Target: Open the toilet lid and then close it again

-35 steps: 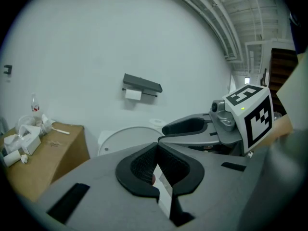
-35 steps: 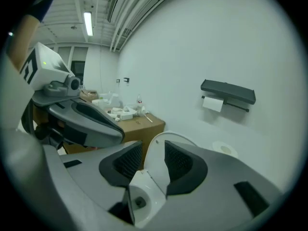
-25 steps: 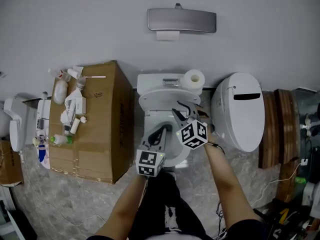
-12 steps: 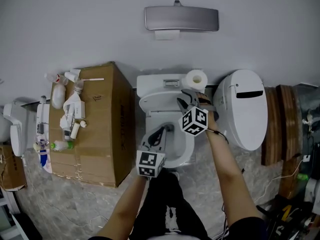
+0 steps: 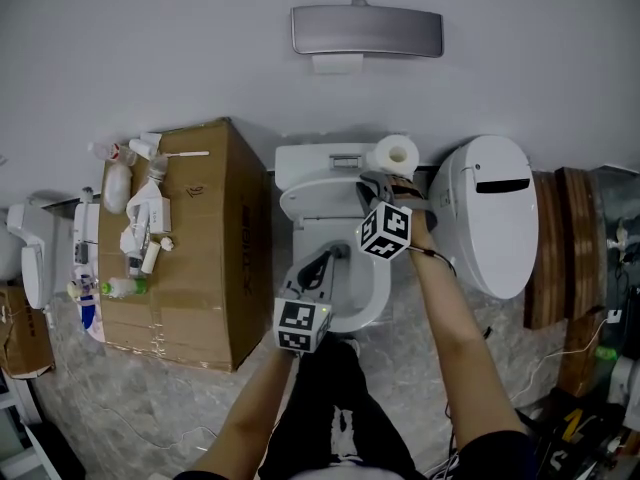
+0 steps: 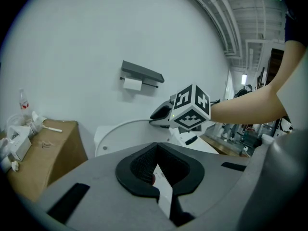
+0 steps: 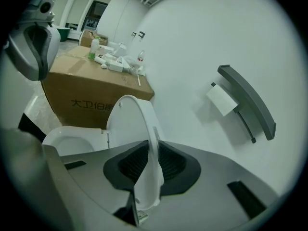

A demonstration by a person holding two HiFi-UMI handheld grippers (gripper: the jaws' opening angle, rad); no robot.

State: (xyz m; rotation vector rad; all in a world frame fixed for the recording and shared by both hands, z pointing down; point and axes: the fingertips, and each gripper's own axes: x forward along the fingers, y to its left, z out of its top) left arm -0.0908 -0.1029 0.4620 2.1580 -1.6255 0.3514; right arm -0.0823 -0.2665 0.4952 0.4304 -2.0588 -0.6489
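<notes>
**A:** Right gripper point(image 7: 148, 170) state?
**B:** Jaws just closing, now pinched on the edge of the lid point(image 7: 131, 124). The lid stands raised, centre frame, behind the bowl point(image 5: 372, 303).
**A:** Left gripper point(image 6: 156, 165)?
**B:** Jaws together, nothing between them, over the bowl, lower centre.

The only legible print is a row of dark Chinese characters on the brown side of the cardboard box point(image 7: 91, 97), seen in the right gripper view. It begins 大卫; the characters after that are too blurred to read. Labels on the bottles point(image 7: 94, 48) on top of the box are too small to make out.
</notes>
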